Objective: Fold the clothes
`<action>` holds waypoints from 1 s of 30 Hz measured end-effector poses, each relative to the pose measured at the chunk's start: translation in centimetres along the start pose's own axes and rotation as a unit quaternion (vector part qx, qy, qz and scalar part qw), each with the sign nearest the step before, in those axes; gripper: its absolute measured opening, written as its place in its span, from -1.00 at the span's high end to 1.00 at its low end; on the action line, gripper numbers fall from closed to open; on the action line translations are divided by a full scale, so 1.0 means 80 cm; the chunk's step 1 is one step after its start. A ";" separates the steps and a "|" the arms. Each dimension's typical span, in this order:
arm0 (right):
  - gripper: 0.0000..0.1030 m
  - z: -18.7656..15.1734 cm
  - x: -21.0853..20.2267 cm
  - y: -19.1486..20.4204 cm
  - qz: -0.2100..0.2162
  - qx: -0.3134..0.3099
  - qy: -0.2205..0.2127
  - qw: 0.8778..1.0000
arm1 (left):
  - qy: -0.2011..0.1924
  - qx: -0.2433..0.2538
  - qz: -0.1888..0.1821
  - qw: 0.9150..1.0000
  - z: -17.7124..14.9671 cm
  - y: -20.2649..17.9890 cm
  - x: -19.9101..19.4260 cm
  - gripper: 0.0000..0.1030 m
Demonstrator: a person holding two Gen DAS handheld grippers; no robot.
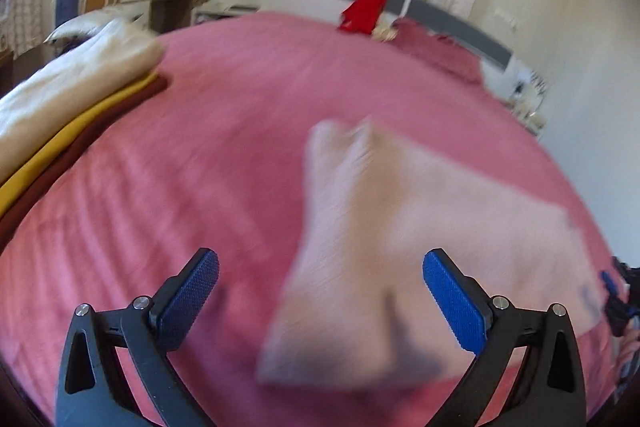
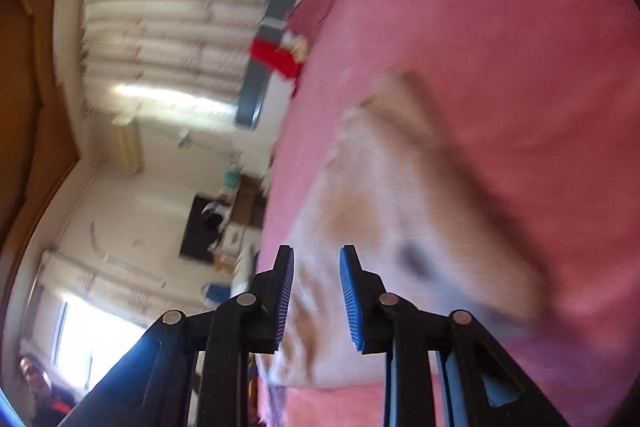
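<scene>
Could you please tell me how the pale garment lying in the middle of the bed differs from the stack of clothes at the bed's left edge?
The pale garment is one loose piece lying partly folded and uneven; the stack of clothes is several pieces laid neatly one on another. The garment is one pale pinkish-cream colour; the stack shows cream, yellow and dark red layers. Both rest on the pink bedspread.

- Pale pink-cream garment (image 1: 400, 247): soft knit-looking cloth, heavily motion-blurred in both views, so fine detail is unreadable.
- Lies on the pink bedspread (image 1: 200, 147), partly folded; one narrow end points toward the far side of the bed, broader part spreads to the right in the left wrist view.
- Folded stack (image 1: 68, 99) at the bed's left edge, well apart from it: cream piece on top, yellow under it, dark red-brown at the bottom.
</scene>
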State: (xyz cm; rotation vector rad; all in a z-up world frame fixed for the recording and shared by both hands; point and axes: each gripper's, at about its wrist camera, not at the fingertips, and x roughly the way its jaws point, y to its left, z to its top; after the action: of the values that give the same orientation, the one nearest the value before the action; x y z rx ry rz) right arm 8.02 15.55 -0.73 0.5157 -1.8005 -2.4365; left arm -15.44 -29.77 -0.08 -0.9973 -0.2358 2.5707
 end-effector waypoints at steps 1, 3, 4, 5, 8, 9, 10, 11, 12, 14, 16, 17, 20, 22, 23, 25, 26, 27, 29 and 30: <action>0.51 -0.004 0.032 0.019 0.009 -0.009 0.022 1.000 | -0.001 0.007 -0.013 1.000 0.009 -0.016 0.010 -1.00; 0.50 -0.009 0.095 0.046 0.036 -0.023 0.069 0.997 | 0.005 0.033 -0.026 0.999 0.023 -0.043 0.038 -1.00; 0.50 -0.009 0.130 0.052 0.046 -0.026 0.099 0.994 | 0.009 0.051 -0.031 0.998 0.028 -0.058 0.051 -1.00; 0.50 -0.013 0.158 0.053 0.040 -0.028 0.118 0.992 | 0.017 0.066 -0.035 0.997 0.031 -0.069 0.062 -1.00; 0.49 -0.003 0.224 0.039 0.001 -0.021 0.164 0.986 | 0.047 0.118 -0.033 0.991 0.038 -0.097 0.097 -1.00; 0.58 0.000 0.238 0.031 -0.012 -0.016 0.174 0.985 | 0.057 0.134 -0.019 0.989 0.035 -0.101 0.103 -1.00; 0.60 0.010 0.237 0.023 -0.010 -0.011 0.161 0.987 | 0.068 0.146 0.005 0.987 0.034 -0.102 0.108 -1.00; 0.64 0.021 0.234 0.015 -0.009 -0.005 0.147 0.989 | 0.075 0.146 0.021 0.986 0.041 -0.095 0.117 -1.00; 0.71 0.036 0.224 0.005 -0.011 0.009 0.119 0.993 | 0.080 0.132 0.015 0.988 0.045 -0.082 0.124 -1.00; 0.73 0.063 0.203 -0.015 -0.006 0.045 0.068 0.997 | 0.080 0.114 -0.007 0.990 0.053 -0.071 0.129 -1.00; 0.73 0.081 0.175 -0.035 -0.002 0.074 0.034 0.997 | 0.076 0.109 -0.017 0.991 0.060 -0.066 0.130 -1.00; 0.73 0.089 0.167 -0.034 0.002 0.082 0.028 0.996 | 0.075 0.110 -0.018 0.991 0.063 -0.064 0.125 -1.00; 0.49 0.104 0.143 -0.020 0.032 0.112 0.006 0.993 | 0.038 0.075 -0.038 0.996 0.081 -0.052 0.094 -1.00; 0.49 0.108 0.129 -0.002 0.074 0.116 -0.009 0.990 | 0.002 0.043 -0.069 0.997 0.094 -0.049 0.074 -1.00; 0.48 0.108 0.129 0.009 0.086 0.105 -0.006 0.991 | -0.009 0.029 -0.082 0.996 0.100 -0.049 0.070 -1.00; 0.46 0.109 0.148 0.023 0.079 0.102 0.017 0.992 | 0.012 0.031 -0.069 0.997 0.108 -0.050 0.092 -1.00; 0.46 0.109 0.159 0.017 0.064 0.108 0.028 0.992 | 0.026 0.039 -0.058 0.997 0.111 -0.051 0.106 -1.00; 0.46 0.110 0.171 0.011 0.048 0.115 0.038 0.992 | 0.044 0.045 -0.037 0.997 0.114 -0.049 0.123 -1.00; 0.46 0.118 0.181 -0.007 0.030 0.140 0.031 0.989 | 0.074 0.045 0.002 0.996 0.123 -0.051 0.158 -1.00; 0.50 0.125 0.180 -0.020 0.027 0.159 0.014 0.987 | 0.086 0.034 0.021 0.995 0.129 -0.042 0.170 -1.00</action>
State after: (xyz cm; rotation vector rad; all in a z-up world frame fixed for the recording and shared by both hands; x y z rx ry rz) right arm -8.36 21.61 -2.86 0.5116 -2.1722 -2.1058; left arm -30.75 -21.46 0.12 -1.2028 -0.0799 2.4936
